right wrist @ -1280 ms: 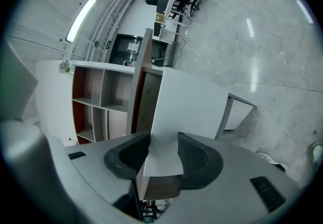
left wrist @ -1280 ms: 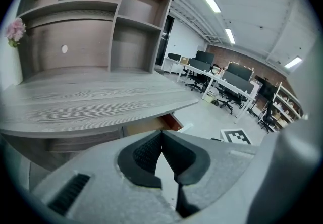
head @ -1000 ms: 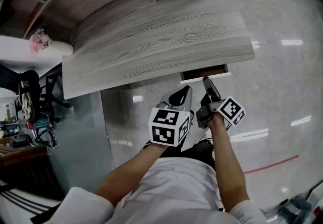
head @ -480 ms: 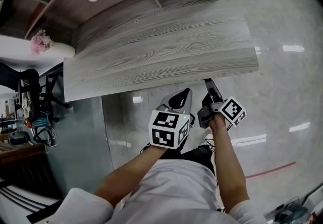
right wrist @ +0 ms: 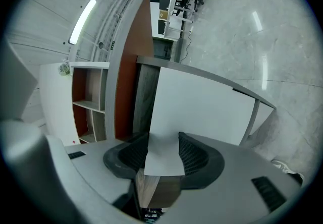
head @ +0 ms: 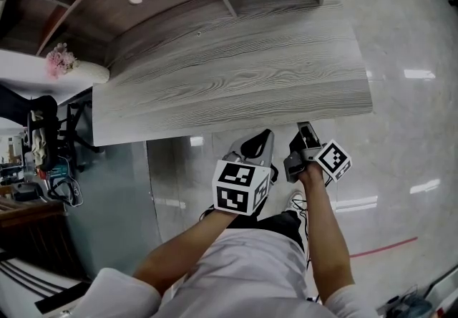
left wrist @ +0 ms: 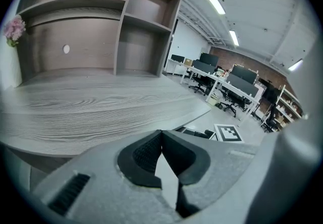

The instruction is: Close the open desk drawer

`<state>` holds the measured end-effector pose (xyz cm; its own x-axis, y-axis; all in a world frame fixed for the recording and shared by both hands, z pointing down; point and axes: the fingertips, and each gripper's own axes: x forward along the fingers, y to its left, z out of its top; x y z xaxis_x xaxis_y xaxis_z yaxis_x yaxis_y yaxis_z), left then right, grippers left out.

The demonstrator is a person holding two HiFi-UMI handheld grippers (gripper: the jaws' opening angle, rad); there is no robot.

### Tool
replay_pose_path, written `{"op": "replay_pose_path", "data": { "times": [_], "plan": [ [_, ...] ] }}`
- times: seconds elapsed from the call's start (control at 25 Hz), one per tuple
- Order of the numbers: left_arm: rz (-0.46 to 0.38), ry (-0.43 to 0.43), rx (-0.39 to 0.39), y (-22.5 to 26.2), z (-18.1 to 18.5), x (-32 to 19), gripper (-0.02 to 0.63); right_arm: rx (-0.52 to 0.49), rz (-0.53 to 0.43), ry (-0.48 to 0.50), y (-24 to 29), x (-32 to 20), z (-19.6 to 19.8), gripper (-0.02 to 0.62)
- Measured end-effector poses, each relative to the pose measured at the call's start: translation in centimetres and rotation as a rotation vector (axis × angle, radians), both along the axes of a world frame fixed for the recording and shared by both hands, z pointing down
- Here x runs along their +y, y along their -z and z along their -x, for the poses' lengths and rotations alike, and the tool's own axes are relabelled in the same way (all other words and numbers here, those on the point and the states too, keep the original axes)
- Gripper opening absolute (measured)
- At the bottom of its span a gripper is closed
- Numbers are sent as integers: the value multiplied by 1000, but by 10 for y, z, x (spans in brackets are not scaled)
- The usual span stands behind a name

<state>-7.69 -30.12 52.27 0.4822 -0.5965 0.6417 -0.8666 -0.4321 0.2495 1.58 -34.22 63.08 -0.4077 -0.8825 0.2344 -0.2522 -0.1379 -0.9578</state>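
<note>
In the head view, the grey wood-grain tabletop (head: 236,80) fills the upper middle of the frame. Its front edge hides the drawer from you here. Your left gripper (head: 260,137) sits just below that edge at centre, and your right gripper (head: 305,129) is beside it to the right, its tip reaching up to the edge. From this angle you cannot tell how either gripper's jaws stand, and your forearms are cut off at the bottom.

In the left gripper view, the left gripper (left wrist: 161,136) is clenched: its dark pads meet at the tips with nothing between them. The tabletop (left wrist: 101,107) spreads across the middle, with shelves (left wrist: 121,16) at the top. Only the right gripper's marker cube (left wrist: 228,133) peeks over the housing at lower right.

In the right gripper view, the right gripper (right wrist: 164,156) has its jaws apart. The white front of the drawer (right wrist: 202,109) lies under the tabletop's grey edge (right wrist: 202,77) and fills the gap between the jaws. You cannot tell whether the pads touch it.
</note>
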Motion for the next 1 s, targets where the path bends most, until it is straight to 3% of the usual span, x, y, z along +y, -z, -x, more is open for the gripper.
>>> {"op": "replay_pose_path", "data": {
  "times": [0.12, 0.36, 0.52, 0.64, 0.76, 1.0],
  "plan": [
    [-2, 2, -2, 0, 0, 0, 3, 5, 8, 4, -2, -1, -1, 176],
    [-12, 16, 0, 7, 4, -2, 3, -5, -72, 33, 12, -6, 4, 175],
    [-36, 36, 22, 18, 3, 0, 3, 55, -38, 59, 18, 8, 1, 142],
    [-51, 43, 39, 27, 1, 6, 3, 74, -67, 106, 30, 18, 3, 109],
    [-61, 48, 47, 34, -1, 13, 3, 140, -48, 177, 39, 32, 4, 87],
    [-113, 57, 77, 54, -14, 30, 3, 362, -154, 350, 80, 57, -3, 57]
  ]
}}
